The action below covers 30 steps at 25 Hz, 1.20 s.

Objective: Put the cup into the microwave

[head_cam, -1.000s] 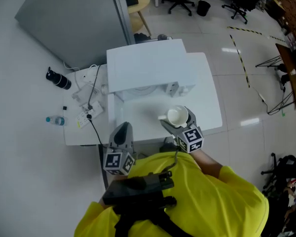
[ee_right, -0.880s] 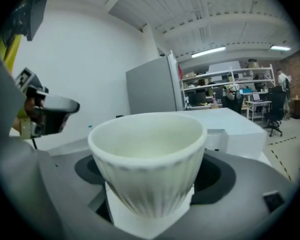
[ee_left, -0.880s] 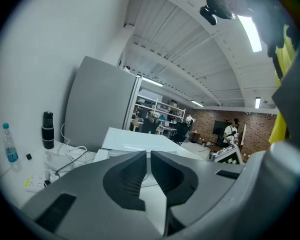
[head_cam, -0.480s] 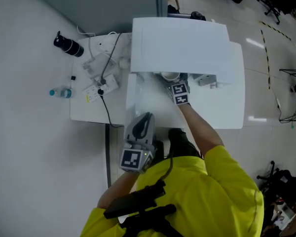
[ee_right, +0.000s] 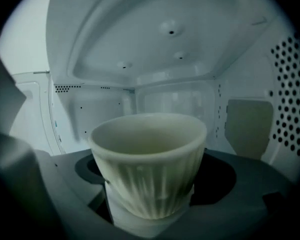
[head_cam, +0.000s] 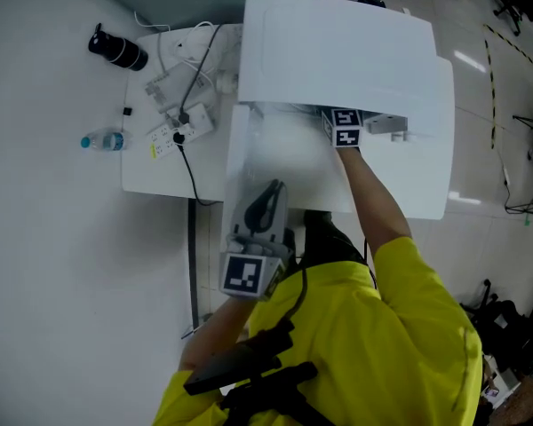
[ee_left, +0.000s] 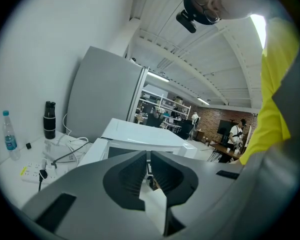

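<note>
Right gripper (head_cam: 345,130): my jaws are spread wide and clamped on the cup (ee_right: 149,164) from both sides, reaching into the microwave (head_cam: 338,47)
Cup: upright, looks empty, inside the cavity; can't tell if it's touching the floor in there
Left gripper (ee_left: 149,171): jaws pressed together, nothing in them, hanging in front of the microwave, near my body

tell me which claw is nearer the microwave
Right. The right claw is inside the microwave, gripping the cup; the left claw is outside it, back near the person.
</note>
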Available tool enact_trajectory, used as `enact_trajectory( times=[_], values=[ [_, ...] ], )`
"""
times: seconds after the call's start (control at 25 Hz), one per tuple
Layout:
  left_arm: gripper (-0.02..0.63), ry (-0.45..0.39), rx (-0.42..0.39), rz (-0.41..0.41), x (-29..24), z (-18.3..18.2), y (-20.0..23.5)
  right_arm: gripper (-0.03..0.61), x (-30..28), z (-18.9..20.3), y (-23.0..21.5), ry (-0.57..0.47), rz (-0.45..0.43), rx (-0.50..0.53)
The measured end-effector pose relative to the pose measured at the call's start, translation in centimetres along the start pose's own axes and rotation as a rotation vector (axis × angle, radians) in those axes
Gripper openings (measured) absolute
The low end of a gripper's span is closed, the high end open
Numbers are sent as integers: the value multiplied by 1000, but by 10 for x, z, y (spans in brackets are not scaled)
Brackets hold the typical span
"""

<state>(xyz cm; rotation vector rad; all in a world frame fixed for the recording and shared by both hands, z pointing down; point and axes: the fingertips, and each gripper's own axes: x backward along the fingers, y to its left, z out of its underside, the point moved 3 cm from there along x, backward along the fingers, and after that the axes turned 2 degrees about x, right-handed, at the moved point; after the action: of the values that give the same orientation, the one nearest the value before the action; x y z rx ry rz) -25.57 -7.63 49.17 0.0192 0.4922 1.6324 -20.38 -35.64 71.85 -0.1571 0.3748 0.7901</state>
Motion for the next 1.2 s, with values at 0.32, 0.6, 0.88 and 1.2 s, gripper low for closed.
enact_trajectory(
  times=[0.32, 0.6, 0.88, 1.2],
  values=[
    [25, 8, -24, 9, 1, 2, -4, 545, 37, -1, 7, 20, 19, -48],
    [25, -16, -8, 85, 25, -3, -26, 429, 197, -18, 57, -4, -127, -187],
    [25, -63, 59, 198, 58, -15, -45, 135, 357, -149, 55, -291, -54, -203],
    [25, -79, 95, 324, 72, -11, -67, 3, 445, -168, 53, -351, 79, -242]
  ],
)
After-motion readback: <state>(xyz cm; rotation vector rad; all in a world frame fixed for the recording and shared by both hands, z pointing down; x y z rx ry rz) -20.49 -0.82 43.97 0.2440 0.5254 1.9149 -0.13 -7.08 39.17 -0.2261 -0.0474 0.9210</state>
